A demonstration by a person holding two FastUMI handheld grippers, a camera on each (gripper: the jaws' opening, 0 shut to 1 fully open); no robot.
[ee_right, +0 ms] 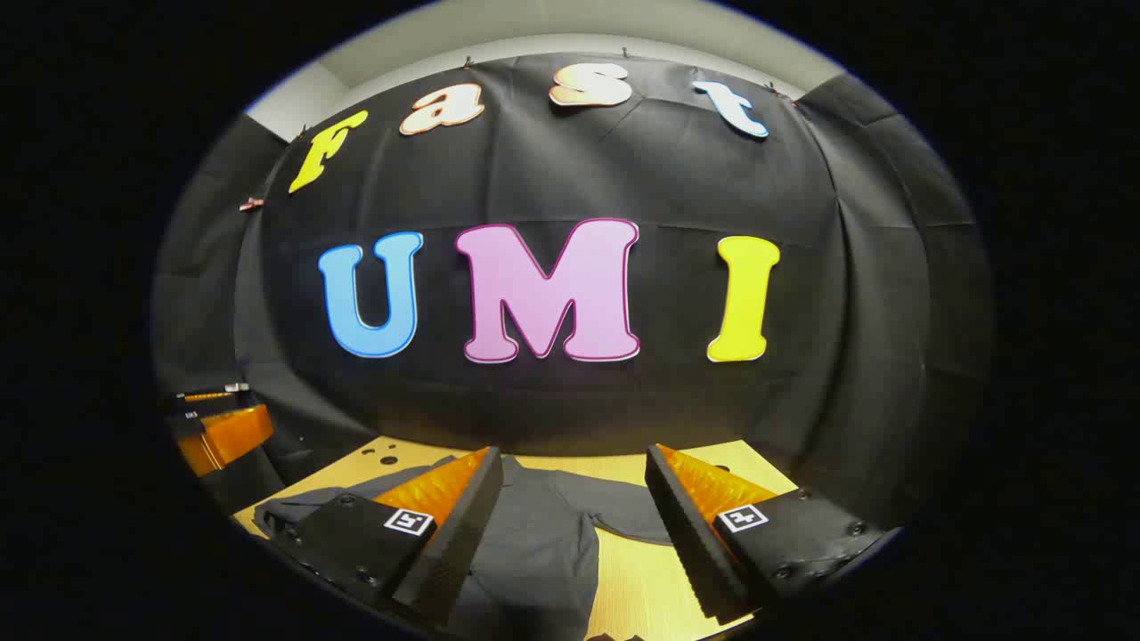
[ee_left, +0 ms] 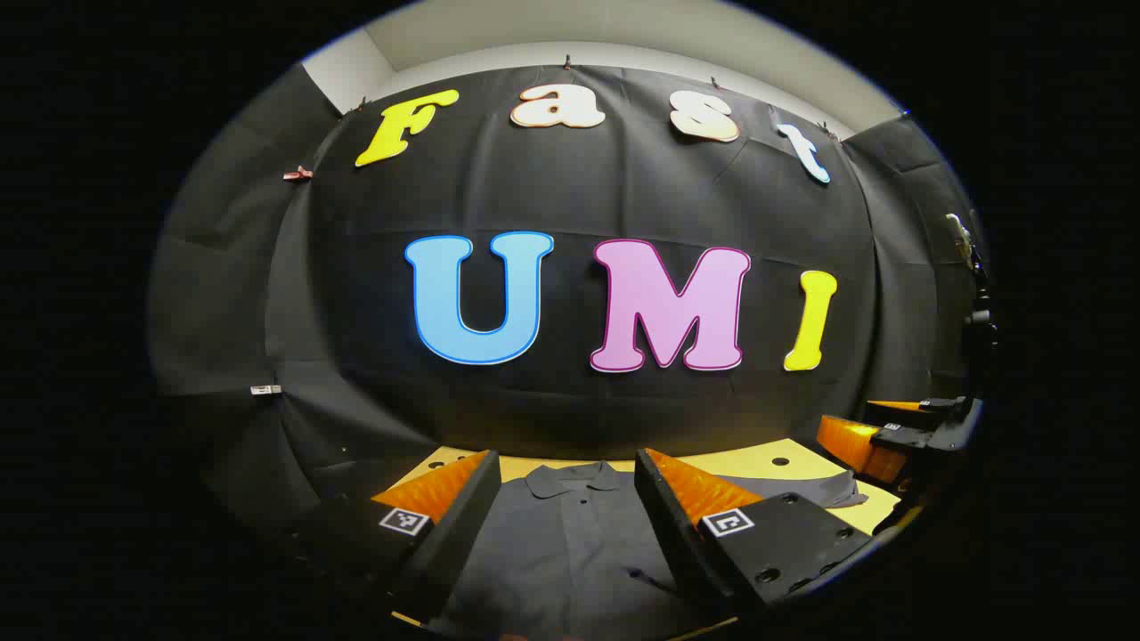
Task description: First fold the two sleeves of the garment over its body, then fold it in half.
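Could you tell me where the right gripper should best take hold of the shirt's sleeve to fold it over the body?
Probably at the sleeve's outer hem, coming down from above on the shirt's outer side: it lies flat and spread on the table, so its free edge looks easiest to pinch. The right gripper hangs open above.

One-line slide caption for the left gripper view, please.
Left gripper held open above a dark collared shirt lying flat on the yellow table, right gripper off to the side.
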